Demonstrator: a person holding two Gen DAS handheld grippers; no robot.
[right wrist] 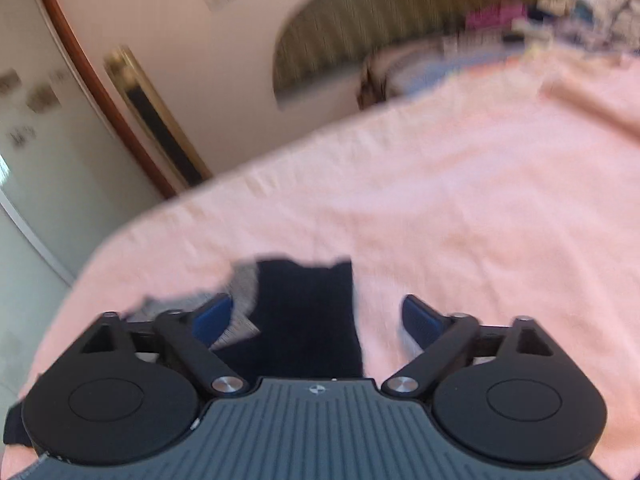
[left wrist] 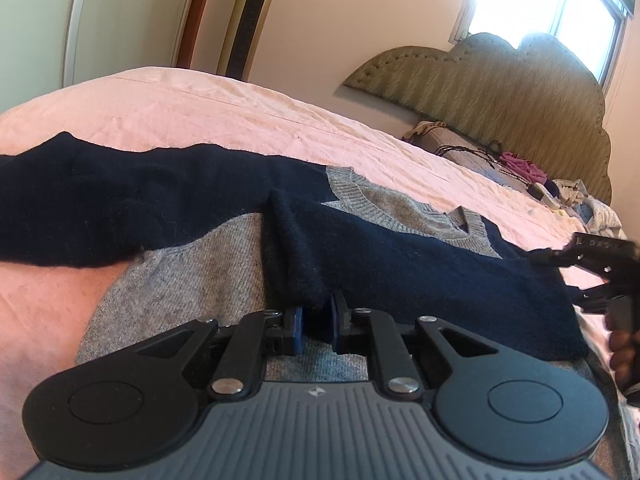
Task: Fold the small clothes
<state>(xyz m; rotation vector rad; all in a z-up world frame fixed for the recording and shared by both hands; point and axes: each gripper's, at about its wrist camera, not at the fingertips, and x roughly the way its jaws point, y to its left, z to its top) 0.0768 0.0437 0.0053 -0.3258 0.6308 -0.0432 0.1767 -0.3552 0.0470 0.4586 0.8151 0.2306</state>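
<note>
The left gripper (left wrist: 316, 326) pinches a navy fold of the sweater (left wrist: 224, 264) at six o'clock. The right gripper (right wrist: 316, 320) hangs spread above the sleeve (right wrist: 308, 312). Beyond, the pink bed (left wrist: 248, 112) runs toward the headboard (left wrist: 500, 84) at one o'clock.

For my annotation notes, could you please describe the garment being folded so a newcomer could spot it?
On the pink bed sheet, nearer than the green headboard, lies a sweater. Unlike the small mixed items heaped by the headboard, it is spread out, with a grey body and navy sleeves.
</note>
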